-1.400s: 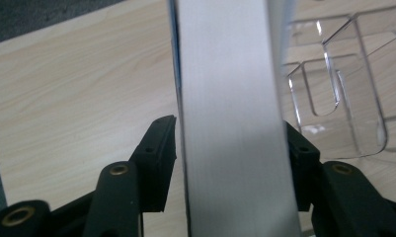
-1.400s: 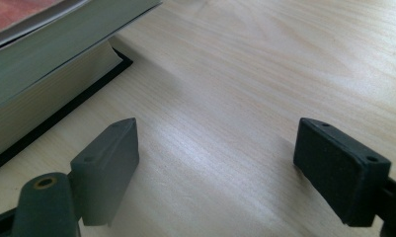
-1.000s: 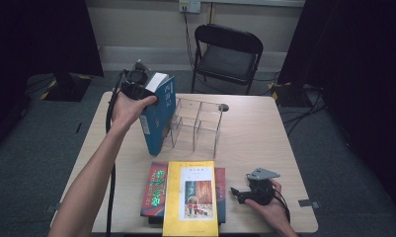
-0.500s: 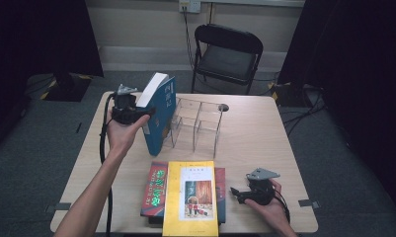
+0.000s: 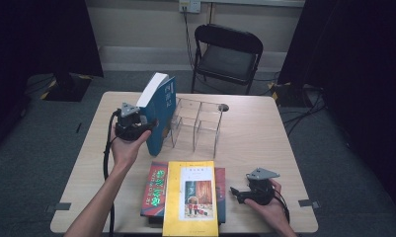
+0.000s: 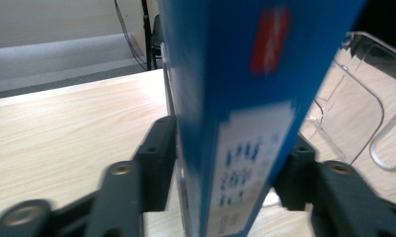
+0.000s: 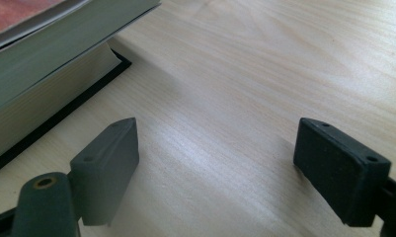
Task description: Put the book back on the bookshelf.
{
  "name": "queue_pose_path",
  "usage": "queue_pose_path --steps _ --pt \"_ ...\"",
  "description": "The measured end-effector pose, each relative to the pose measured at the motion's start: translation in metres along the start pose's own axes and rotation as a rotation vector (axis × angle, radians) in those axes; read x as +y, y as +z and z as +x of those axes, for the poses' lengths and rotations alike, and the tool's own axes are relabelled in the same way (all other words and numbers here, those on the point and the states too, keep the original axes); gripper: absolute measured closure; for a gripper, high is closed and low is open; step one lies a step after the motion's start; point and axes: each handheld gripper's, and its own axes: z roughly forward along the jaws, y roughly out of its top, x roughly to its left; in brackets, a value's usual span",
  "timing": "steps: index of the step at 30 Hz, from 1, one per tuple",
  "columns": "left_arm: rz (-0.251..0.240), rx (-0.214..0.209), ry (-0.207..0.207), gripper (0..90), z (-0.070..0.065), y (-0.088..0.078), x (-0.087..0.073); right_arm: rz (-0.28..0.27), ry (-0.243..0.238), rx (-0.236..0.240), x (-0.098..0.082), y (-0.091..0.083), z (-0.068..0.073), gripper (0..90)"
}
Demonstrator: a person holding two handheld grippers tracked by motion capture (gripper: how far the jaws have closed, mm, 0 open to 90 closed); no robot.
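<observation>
The left gripper has its jaws closing across the spine of the blue book, pads pressed on both covers, which keeps the volume upright on its bottom edge (leaning a little away from the hand) so it can go spine-out into the clear acrylic rack just beyond its far cover. The right gripper rests on the table, jaws wide and holding nothing, just beside the stack of books waiting their turn.
</observation>
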Motion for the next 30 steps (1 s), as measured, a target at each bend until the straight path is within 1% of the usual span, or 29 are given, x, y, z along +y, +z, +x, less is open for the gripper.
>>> queue_pose_path --steps 1,2,4,6,7,10,13,16,18,19,21,23,24,25,26,27,28,29,30 --pt "-0.012 -0.004 -0.017 54.3 0.000 0.000 -0.001 0.000 0.000 0.000 0.000 0.000 0.000 17.3" --pt "-0.011 0.000 -0.020 55.0 0.000 0.000 -0.002 0.000 0.000 0.000 0.000 0.000 0.000 17.3" --pt "0.001 0.024 -0.014 57.3 -0.003 -0.002 -0.001 0.000 -0.001 0.000 0.000 0.000 0.000 17.3" --pt "0.007 0.036 -0.008 59.4 -0.005 -0.003 -0.001 0.000 0.000 0.000 0.000 0.000 0.000 17.3" --pt "0.004 0.036 -0.002 60.0 -0.006 -0.003 -0.001 0.000 0.000 -0.001 0.000 0.000 0.000 17.3" --pt "-0.006 0.049 -0.004 61.1 -0.009 -0.002 -0.002 0.000 0.000 -0.001 0.000 0.000 0.000 17.3" --pt "-0.016 0.078 -0.031 61.6 -0.011 0.000 -0.001 0.000 0.000 -0.001 0.000 0.000 0.000 17.3" --pt "-0.015 0.103 -0.058 61.6 -0.011 0.000 -0.001 0.000 0.000 -0.001 0.000 0.000 0.000 17.3" --pt "-0.018 0.098 -0.076 61.5 -0.009 0.000 -0.001 0.000 0.001 -0.001 0.000 0.000 0.000 17.3" --pt "-0.017 0.089 -0.078 61.1 -0.008 -0.001 -0.001 0.000 0.001 -0.001 0.000 0.000 0.000 17.3" --pt "-0.034 0.062 -0.084 59.7 -0.006 -0.001 -0.003 0.000 0.001 -0.001 0.000 0.000 0.000 17.3" --pt "-0.054 0.031 -0.110 56.8 -0.004 -0.001 -0.005 0.000 0.002 0.000 0.000 0.000 0.000 17.3" --pt "-0.056 0.016 -0.124 53.9 -0.003 -0.001 -0.006 0.000 0.002 -0.001 0.000 0.000 0.000 17.3" --pt "-0.057 0.008 -0.119 52.5 -0.002 -0.001 -0.008 0.000 0.001 -0.001 0.000 0.000 0.000 17.3" --pt "-0.053 0.013 -0.103 51.9 -0.003 -0.001 -0.009 0.000 0.001 -0.001 0.000 0.000 0.000 17.3" --pt "-0.042 0.014 -0.069 50.7 -0.003 -0.001 -0.010 0.000 0.002 -0.001 0.000 0.000 0.000 17.3" --pt "-0.045 0.008 -0.049 49.3 -0.004 -0.002 -0.012 0.000 0.002 -0.001 0.000 0.000 0.000 17.3" --pt "-0.047 0.011 -0.027 47.7 -0.004 -0.003 -0.013 0.000 0.001 -0.001 0.000 0.000 0.000 17.3" --pt "-0.047 0.009 -0.021 47.8 -0.004 -0.004 -0.016 0.000 0.002 -0.001 0.000 0.000 0.000 17.3"
